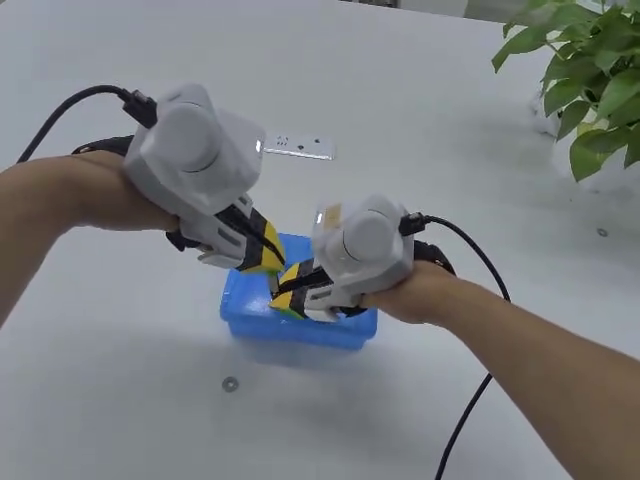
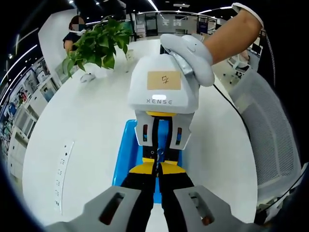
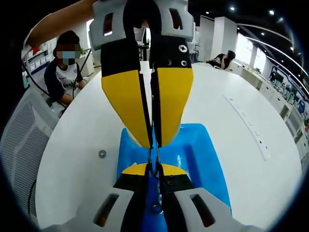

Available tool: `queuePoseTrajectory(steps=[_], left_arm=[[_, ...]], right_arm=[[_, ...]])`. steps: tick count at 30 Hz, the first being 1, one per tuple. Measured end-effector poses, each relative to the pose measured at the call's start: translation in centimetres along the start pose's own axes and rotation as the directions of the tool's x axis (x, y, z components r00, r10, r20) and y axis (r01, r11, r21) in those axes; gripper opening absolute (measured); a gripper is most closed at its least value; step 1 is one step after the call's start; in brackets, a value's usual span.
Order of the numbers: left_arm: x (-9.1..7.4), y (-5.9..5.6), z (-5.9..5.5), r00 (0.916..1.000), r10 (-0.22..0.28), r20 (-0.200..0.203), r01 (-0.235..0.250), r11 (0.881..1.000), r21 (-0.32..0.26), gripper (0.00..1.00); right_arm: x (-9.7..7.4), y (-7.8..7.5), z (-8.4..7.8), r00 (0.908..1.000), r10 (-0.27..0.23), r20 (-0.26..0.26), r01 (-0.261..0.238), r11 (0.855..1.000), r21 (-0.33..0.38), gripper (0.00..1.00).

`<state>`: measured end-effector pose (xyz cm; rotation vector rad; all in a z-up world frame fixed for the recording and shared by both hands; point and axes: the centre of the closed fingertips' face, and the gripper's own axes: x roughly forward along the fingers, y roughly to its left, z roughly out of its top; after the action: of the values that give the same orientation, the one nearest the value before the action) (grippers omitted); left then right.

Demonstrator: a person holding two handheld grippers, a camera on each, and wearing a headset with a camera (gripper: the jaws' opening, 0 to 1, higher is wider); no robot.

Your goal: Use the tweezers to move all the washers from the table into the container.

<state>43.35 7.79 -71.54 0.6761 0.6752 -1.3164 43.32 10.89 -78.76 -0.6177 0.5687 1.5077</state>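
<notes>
The blue container sits mid-table, and both grippers meet tip to tip just above it. My left gripper comes in from the left and my right gripper from the right. In the right gripper view, thin metal tweezers run between my right gripper's yellow-tipped jaws and the left gripper's jaws above; both pairs are closed on them. One washer lies on the table in front of the container, also seen as the washer beside the blue wall. A small ring lies inside the container.
A white power strip lies behind the container. A leafy potted plant stands at the far right, with a small round piece on the table near it. Black cables trail from both grippers. People sit beyond the table's edge.
</notes>
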Motion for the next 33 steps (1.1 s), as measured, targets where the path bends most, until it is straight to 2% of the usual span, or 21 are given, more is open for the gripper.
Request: queuePoseTrajectory(steps=[8, 16, 33], left_arm=[[0.24, 0.04, -0.46, 1.0000, -0.004, -0.007, 0.003, 1.000, -0.007, 0.05], [0.22, 0.12, -0.41, 1.0000, 0.001, 0.001, -0.001, 1.000, -0.010, 0.06], [-0.11, -0.10, -0.29, 0.9999, 0.006, -0.016, -0.006, 1.000, -0.003, 0.06]], right_arm=[[0.41, 0.08, -0.24, 0.9999, 0.012, -0.010, -0.012, 1.000, -0.005, 0.10], [0.36, 0.02, -0.24, 0.9999, 0.008, -0.011, -0.008, 1.000, -0.005, 0.10], [-0.06, 0.15, -0.07, 0.9999, 0.004, -0.011, -0.005, 1.000, -0.009, 0.11]])
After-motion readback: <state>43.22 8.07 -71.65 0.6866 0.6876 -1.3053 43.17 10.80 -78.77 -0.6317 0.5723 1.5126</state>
